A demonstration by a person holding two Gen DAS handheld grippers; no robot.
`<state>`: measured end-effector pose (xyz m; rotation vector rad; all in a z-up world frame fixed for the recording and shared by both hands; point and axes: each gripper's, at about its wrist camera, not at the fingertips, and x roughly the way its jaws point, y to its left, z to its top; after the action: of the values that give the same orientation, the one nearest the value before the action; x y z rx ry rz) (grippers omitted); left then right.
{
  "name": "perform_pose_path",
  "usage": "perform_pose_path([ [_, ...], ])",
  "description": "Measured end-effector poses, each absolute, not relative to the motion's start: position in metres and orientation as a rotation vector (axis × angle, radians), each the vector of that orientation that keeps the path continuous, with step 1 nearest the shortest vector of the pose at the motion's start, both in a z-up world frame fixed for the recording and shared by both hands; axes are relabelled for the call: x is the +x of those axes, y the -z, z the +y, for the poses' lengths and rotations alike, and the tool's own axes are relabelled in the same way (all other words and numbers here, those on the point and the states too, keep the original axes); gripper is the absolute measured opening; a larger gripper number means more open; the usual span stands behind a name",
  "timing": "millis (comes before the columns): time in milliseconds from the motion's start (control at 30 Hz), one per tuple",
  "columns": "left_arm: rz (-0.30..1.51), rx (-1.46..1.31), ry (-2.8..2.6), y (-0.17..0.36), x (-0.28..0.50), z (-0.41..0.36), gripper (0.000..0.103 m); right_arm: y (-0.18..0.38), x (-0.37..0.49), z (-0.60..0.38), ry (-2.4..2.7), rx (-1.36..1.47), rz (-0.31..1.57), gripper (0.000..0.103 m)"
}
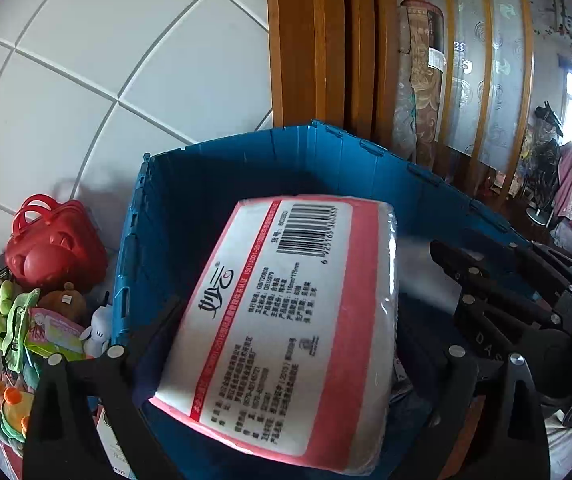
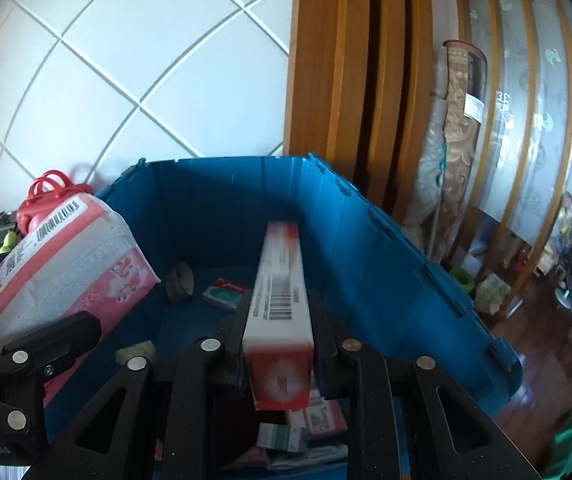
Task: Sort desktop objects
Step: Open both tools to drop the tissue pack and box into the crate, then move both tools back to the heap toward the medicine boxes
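We hold both grippers over the open blue crate (image 2: 385,248), which stands against a white tiled wall (image 1: 118,80) with a wooden door frame (image 2: 349,80) at its far right.

Our left gripper (image 1: 286,360) clasps a pink-and-white tissue pack (image 1: 286,320), barcode side up, tilted above the crate's left half. The black fingers (image 1: 102,392) stand on either side of the pack and it hangs clear of the crate floor, so we read it as grasped. In the right wrist view the same pack (image 2: 58,264) shows at the left, over the crate's left wall.

Our right gripper (image 2: 278,344) has a long red-and-white carton (image 2: 280,312) between its fingers, pointing away towards the far wall of the crate, its barcode face up. The carton looks blurred; a thin gap seems to show beside it on each side, and we cannot tell whether the pads still press on it.

On the crate floor lie a small green-and-red packet (image 2: 224,292), a grey roundish object (image 2: 180,276) near the far wall, a pale yellow item (image 2: 136,352) at the near left, and more small boxes (image 2: 301,428) under the carton.

Left of the crate, on the table, sit a red bear-shaped case (image 1: 54,248) and a heap of plush toys (image 1: 18,320).
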<state>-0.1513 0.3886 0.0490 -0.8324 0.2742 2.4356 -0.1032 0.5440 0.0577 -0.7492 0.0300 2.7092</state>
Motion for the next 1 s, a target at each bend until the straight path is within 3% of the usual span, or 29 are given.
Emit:
perform_pose_path([
  [67,0.270,-0.822,-2.449,-0.051,-0.151,0.390,0.097,-0.059,-0.103,0.547,-2.706,-0.742,0.030,0.067],
  [167,0.252,-0.778,-2.470,-0.057,-0.149,0.387,0.099,-0.059,-0.101,0.550,-2.714,-0.724,0.032,0.082],
  [400,0.273,-0.831,-2.467,-0.045,-0.151,0.390,0.099,-0.061,-0.094,0.552,-2.710,-0.713,0.047,0.087],
  [533,0.244,-0.791,-2.464,-0.046,-0.140,0.376,0.099,-0.064,-0.085,0.549,-2.717,-0.693,0.074,0.103],
  [1000,-0.006,-0.778,-2.753,-0.033,-0.105,0.197,0.099,-0.085,-0.055,0.425,-3.054,-0.445,0.055,0.103],
])
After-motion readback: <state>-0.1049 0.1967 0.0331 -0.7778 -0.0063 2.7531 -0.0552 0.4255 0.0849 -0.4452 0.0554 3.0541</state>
